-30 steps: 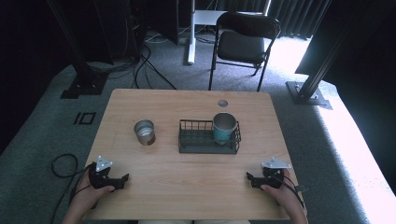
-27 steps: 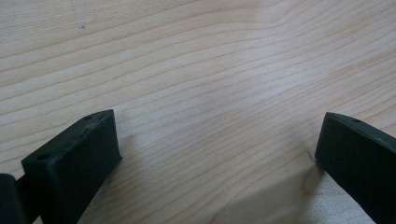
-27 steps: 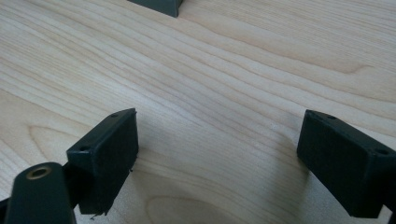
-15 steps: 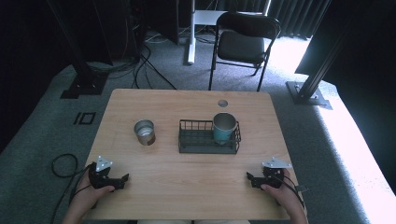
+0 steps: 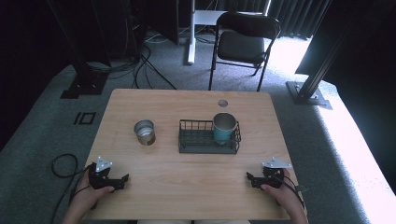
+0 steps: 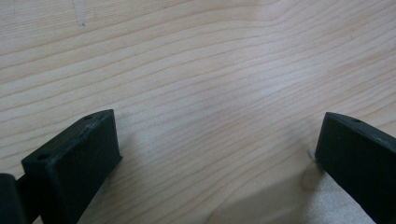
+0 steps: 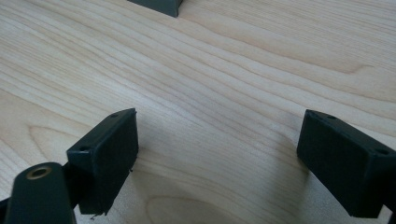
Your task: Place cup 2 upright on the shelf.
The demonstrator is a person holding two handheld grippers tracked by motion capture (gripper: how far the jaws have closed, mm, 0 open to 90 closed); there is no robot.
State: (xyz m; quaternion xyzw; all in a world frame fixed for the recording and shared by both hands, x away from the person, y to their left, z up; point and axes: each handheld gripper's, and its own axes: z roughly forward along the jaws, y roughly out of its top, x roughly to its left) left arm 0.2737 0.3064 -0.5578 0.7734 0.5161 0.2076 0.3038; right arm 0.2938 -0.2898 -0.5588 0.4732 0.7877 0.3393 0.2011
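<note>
A dark wire basket (image 5: 195,141) stands at the middle of the wooden table (image 5: 187,191), and a teal metal cup (image 5: 224,127) stands upright in its right end. A silver metal cup (image 5: 144,132) stands on the table to the basket's left. My left gripper (image 5: 122,181) rests near the front left corner, open, with bare wood between its jaws (image 6: 215,154). My right gripper (image 5: 250,180) rests near the front right corner, open over bare wood (image 7: 217,154). A corner of the basket (image 7: 161,5) shows at the top of the right gripper view.
A round cable hole (image 5: 222,103) is set in the table's far edge. A black folding chair (image 5: 243,44) stands beyond the table. Cables (image 5: 65,163) lie on the grey carpet at the left, and dark frame posts (image 5: 317,70) stand at both sides.
</note>
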